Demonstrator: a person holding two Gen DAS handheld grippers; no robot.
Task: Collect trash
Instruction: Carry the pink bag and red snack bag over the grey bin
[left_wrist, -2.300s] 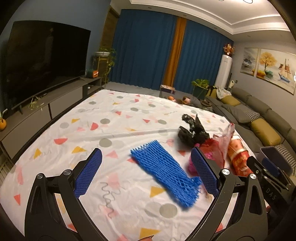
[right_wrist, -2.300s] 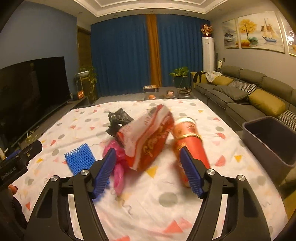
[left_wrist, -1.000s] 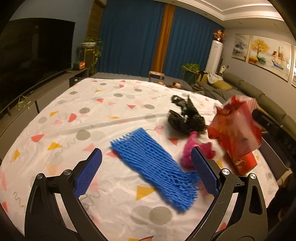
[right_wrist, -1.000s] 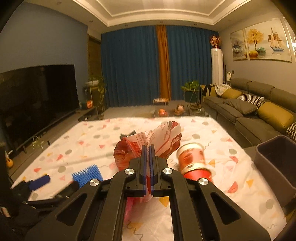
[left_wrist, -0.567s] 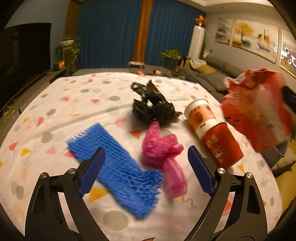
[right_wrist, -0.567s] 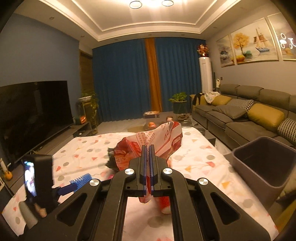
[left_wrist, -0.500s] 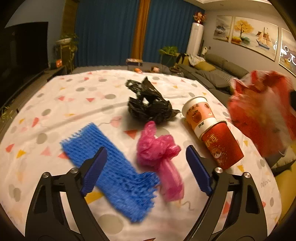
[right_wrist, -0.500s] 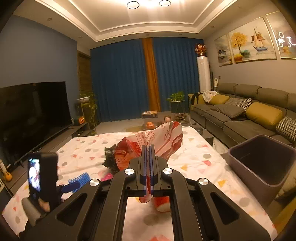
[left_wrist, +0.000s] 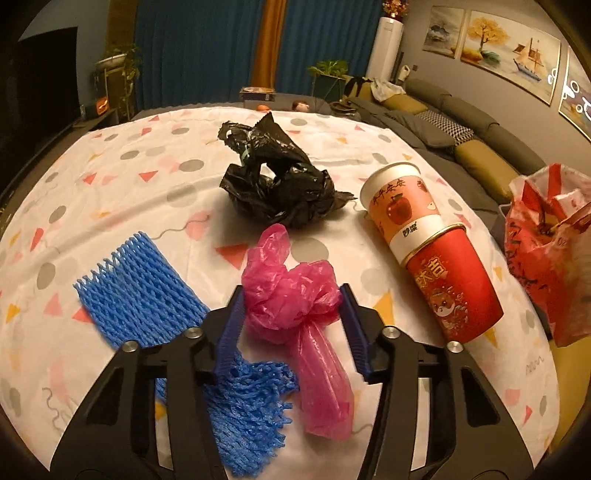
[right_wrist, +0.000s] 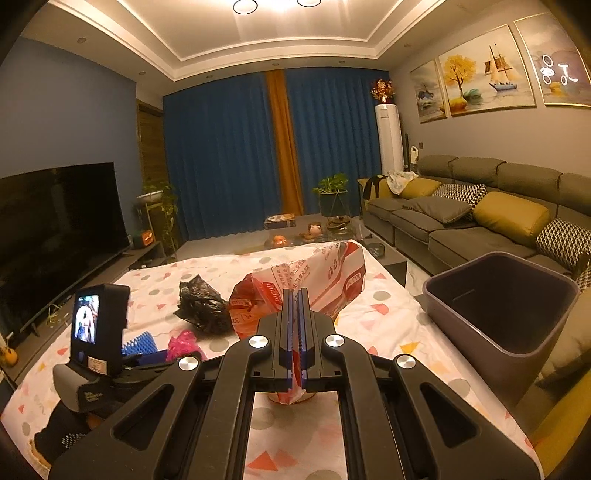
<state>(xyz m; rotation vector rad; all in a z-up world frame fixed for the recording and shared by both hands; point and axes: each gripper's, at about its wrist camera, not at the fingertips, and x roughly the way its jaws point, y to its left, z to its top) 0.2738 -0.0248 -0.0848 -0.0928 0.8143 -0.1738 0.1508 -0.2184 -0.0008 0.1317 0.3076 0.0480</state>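
My left gripper (left_wrist: 291, 317) is partly closed, its blue pads on both sides of a crumpled pink plastic bag (left_wrist: 295, 306) lying on the patterned tablecloth (left_wrist: 147, 177); I cannot tell if they pinch it. A blue foam net (left_wrist: 147, 295) lies to its left, a black plastic bag (left_wrist: 277, 184) behind, and two stacked paper cups (left_wrist: 432, 251) to the right. My right gripper (right_wrist: 294, 328) is shut on a red and white snack bag (right_wrist: 317, 284), held in the air above the table; the bag also shows in the left wrist view (left_wrist: 546, 236).
A grey trash bin (right_wrist: 502, 299) stands open off the table's right edge, beside the sofa (right_wrist: 480, 214). The TV (right_wrist: 55, 236) is on the left. The left gripper's camera body (right_wrist: 96, 332) sits low left in the right wrist view.
My left gripper moved forward and right over the pink bag and narrowed around it. My right gripper closed on the snack bag, lifted it and carried it to the right.
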